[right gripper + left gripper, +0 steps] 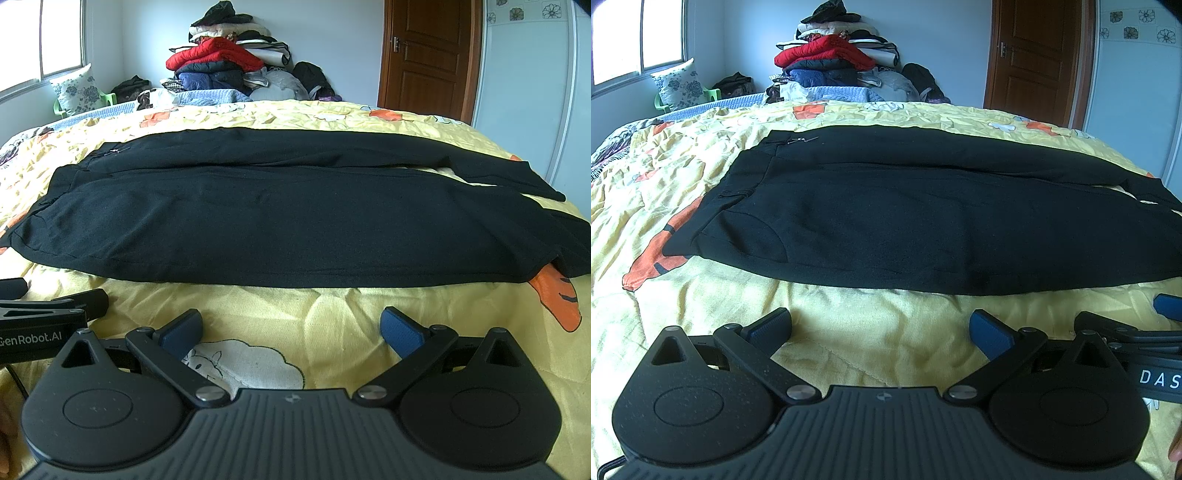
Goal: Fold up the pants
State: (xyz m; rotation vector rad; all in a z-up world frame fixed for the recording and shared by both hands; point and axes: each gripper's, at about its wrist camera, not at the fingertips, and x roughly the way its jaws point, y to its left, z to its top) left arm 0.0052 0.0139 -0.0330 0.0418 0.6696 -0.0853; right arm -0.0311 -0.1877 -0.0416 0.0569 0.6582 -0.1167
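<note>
Pants (pixel 905 221) flat across bed (pixel 849 332), unfolded.
Left tool (pixel 881 328) and right tool (pixel 291 328) released, empty, pants at 12 o'clock.

Black pants (pixel 905 221) lie flat across the yellow quilt (pixel 849 332), waistband to the left, legs running right. Both legs side by side, near one broad and smooth, far one narrower. Cuffs slightly apart at right. Unfolded, few wrinkles.

Open bedspread in front of both tools

Bare yellow bedspread (pixel 879 332) lies between each tool and the black pants (pixel 280 221); the clothes pile (pixel 834 55) stands well beyond, against the wall.
</note>
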